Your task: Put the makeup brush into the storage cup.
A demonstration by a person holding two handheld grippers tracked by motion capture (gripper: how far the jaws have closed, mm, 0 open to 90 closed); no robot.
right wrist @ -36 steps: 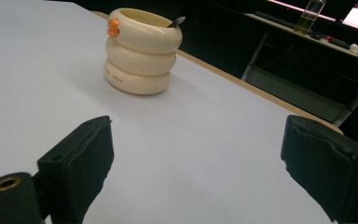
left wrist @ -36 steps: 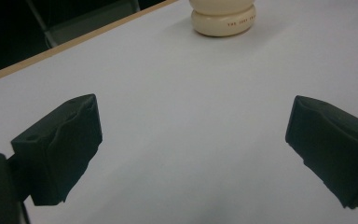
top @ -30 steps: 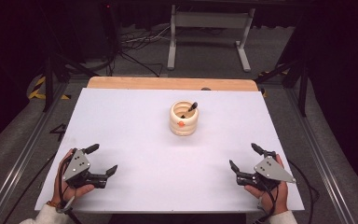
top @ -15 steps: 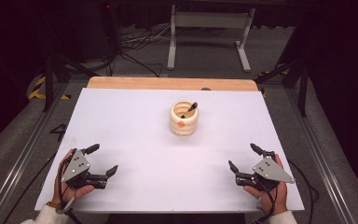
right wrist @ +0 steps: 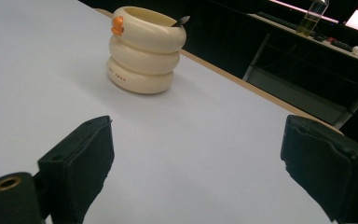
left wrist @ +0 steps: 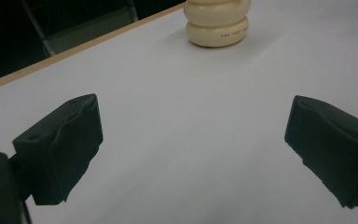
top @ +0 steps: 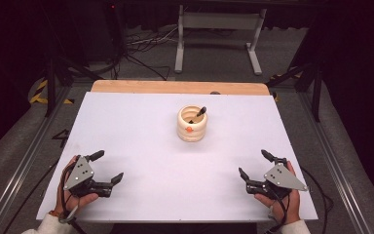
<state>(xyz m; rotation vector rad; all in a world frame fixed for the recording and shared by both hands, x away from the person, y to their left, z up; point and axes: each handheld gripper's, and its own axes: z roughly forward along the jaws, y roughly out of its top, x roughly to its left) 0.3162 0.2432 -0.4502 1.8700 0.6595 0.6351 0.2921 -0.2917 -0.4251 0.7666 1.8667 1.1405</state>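
My left gripper [top: 108, 166] low at near-left, jaws wide apart, nothing between. My right gripper [top: 254, 164] low at near-right, jaws spread too, both pointing inward.

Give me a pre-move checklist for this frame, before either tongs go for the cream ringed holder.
1. Left tongs open: ok, jaws wide apart, nothing between them.
2. Right tongs open: ok, jaws apart and empty.
3. Cream ringed holder upright: ok, standing on the white table, apart from both tongs.
4. Dark-tipped stick inside the holder: ok, leaning on the rim.
5. Path from tongs to holder: ok, bare table surface between.
6. What the stick is: cannot tell, too little of it visible.
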